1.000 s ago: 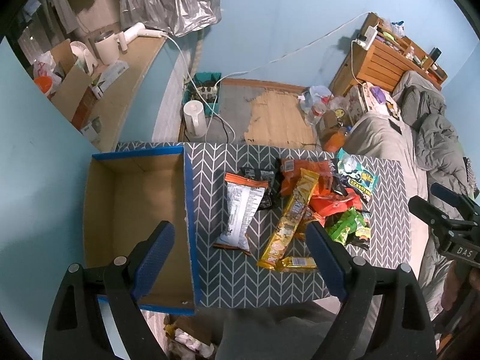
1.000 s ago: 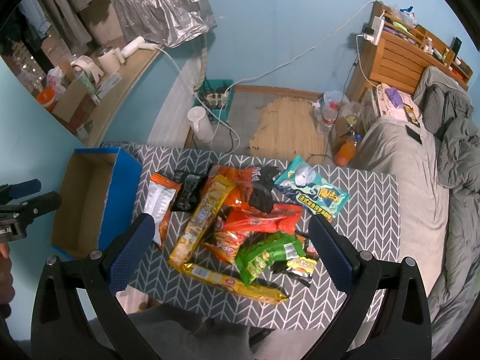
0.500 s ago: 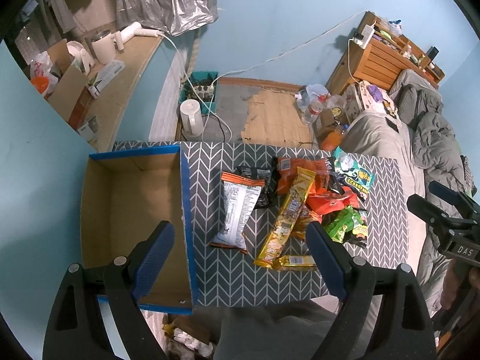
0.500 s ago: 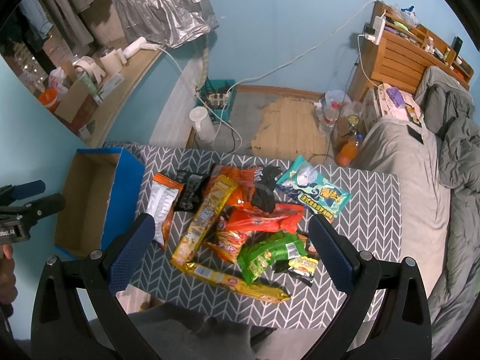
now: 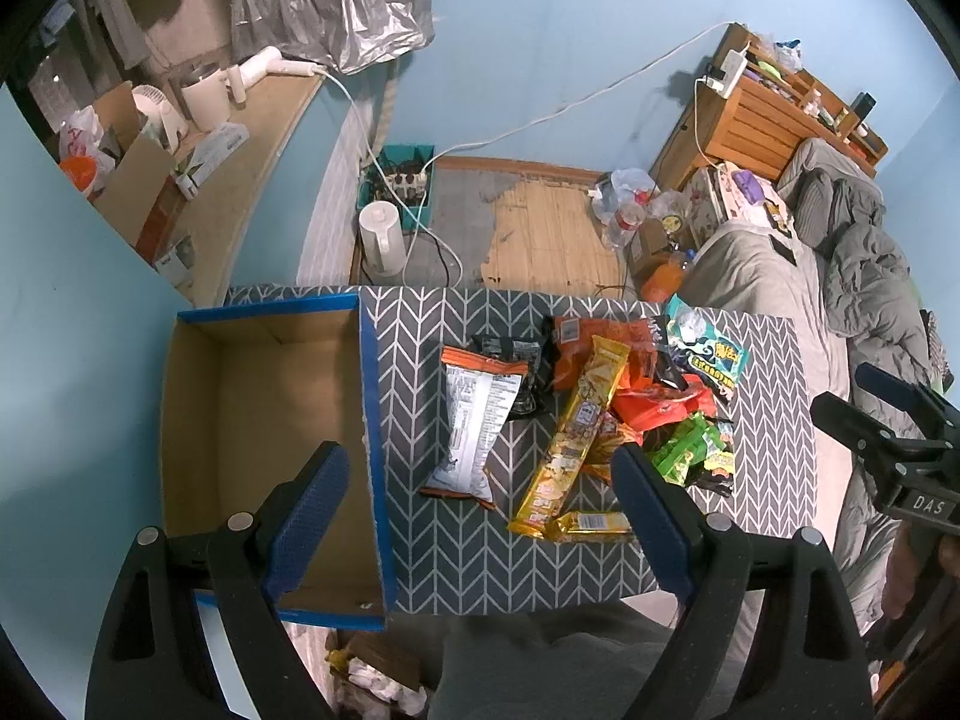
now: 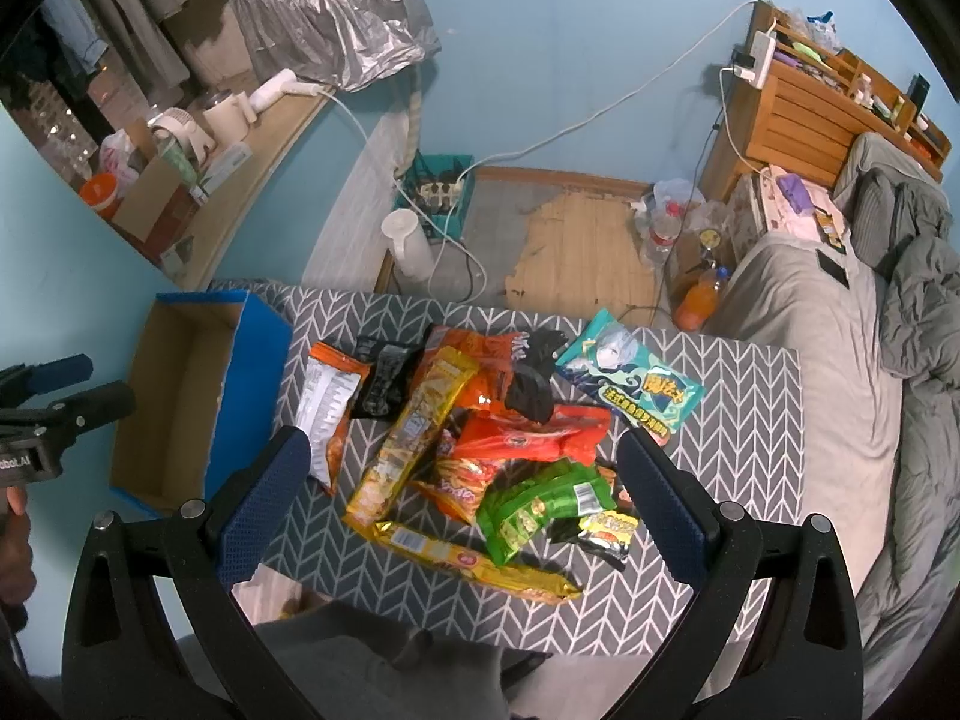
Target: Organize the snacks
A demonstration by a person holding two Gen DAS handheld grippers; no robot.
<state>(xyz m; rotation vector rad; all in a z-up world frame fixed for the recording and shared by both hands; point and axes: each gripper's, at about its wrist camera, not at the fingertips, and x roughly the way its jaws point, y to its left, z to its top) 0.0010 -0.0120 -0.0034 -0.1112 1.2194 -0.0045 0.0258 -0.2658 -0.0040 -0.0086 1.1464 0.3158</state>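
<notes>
A pile of snack packets lies on a chevron-patterned table: a white and orange chip bag, a long yellow packet, a red packet, a green packet and a teal packet. An empty blue-rimmed cardboard box stands at the table's left end, also in the right wrist view. My left gripper is open, high above the table near the box. My right gripper is open, high above the pile.
A white kettle and a teal crate with a power strip stand on the floor beyond the table. A bed with grey bedding runs along the right. A cluttered shelf is at the left.
Both grippers have drifted slightly and stay open. The snacks and the box have not moved.
</notes>
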